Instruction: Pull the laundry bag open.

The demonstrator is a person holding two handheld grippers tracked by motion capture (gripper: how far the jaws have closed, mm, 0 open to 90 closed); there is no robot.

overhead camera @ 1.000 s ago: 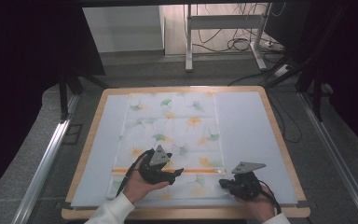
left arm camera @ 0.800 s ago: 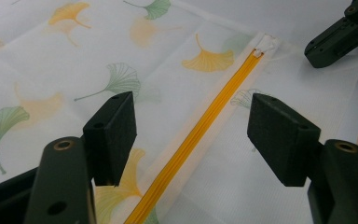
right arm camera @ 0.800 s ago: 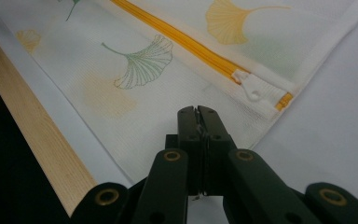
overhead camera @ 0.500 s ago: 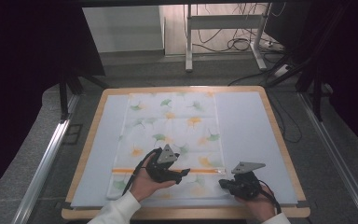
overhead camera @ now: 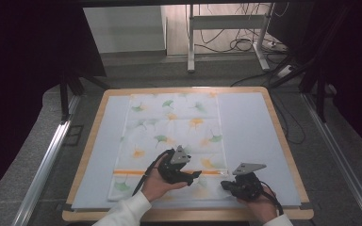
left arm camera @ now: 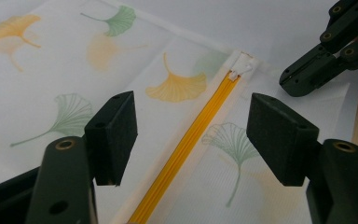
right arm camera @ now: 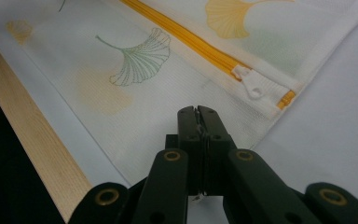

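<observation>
- White mesh laundry bag with ginkgo leaves lies flat near the worktop's front edge, its orange zipper closed, the pull at the bag's right end.
- Our right gripper pinches the bag's fabric at its front right corner.
- Our left gripper hovers wide over the zipper.
- We risk clamping mesh or teeth rather than the small pull; a thin pinch may slip.

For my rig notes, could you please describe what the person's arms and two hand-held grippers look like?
Both arms wear white sleeves. The left hand-held gripper is black, with blocky square pads on linkage arms studded with brass-coloured rivets. The right hand-held gripper is black too. Each carries a grey three-cornered plate on top and trails a black cable.
</observation>
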